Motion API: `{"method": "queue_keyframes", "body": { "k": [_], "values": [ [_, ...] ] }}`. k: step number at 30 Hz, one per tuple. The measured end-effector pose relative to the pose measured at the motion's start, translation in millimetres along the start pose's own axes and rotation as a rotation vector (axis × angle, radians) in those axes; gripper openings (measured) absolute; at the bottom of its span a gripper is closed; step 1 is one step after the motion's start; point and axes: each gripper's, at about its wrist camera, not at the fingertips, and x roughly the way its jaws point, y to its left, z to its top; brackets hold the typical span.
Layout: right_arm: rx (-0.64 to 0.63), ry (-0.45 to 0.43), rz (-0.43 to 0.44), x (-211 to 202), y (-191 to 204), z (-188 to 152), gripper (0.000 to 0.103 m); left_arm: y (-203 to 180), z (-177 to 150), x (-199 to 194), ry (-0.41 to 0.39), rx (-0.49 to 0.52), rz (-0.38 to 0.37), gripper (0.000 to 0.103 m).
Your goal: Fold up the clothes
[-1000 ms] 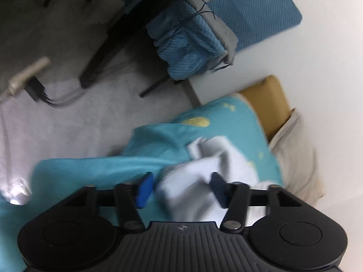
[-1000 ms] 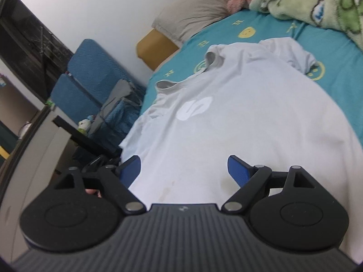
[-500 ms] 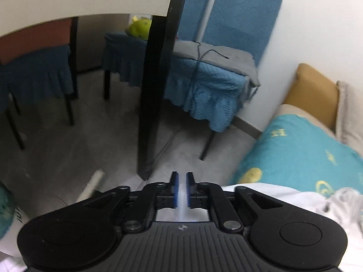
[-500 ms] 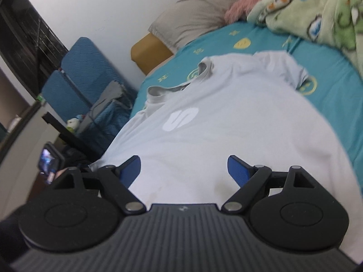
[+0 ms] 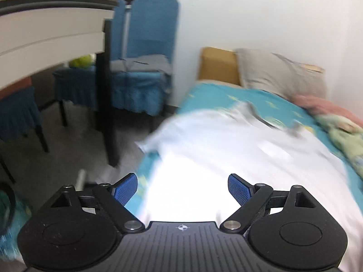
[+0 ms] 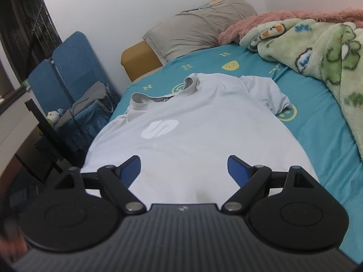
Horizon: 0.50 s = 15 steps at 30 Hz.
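Note:
A white T-shirt [image 6: 192,140] with a pale logo lies spread flat, front up, on the teal bed sheet [image 6: 317,122], collar toward the pillow. It also shows, blurred, in the left wrist view [image 5: 226,158]. My right gripper [image 6: 183,170] is open and empty above the shirt's lower part. My left gripper [image 5: 182,187] is open and empty over the shirt's near left edge.
A grey pillow [image 6: 199,29] lies at the bed's head. A green and pink fleece blanket [image 6: 317,36] is bunched on the right. Blue chairs [image 5: 145,68] and a white table with a black leg [image 5: 109,113] stand left of the bed.
My left gripper, shut on the shirt's left edge half a second ago, has opened and let it go, and now looks over the bed. The right gripper stays open.

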Motion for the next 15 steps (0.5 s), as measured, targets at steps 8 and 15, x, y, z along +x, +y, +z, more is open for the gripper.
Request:
{"method": "queue_keyframes", "body": {
  "k": [8, 15],
  "values": [
    [-0.024, -0.072, 0.011, -41.2, 4.7, 1.8, 0.085, -36.3, -31.8, -44.5, -0.053, 0.114, -0.095, 0.089],
    [-0.059, -0.136, -0.017, -50.1, 7.6, 8.2, 0.085, -51.8, -42.9, -38.8, -0.061, 0.194, -0.114, 0.089]
  ]
}}
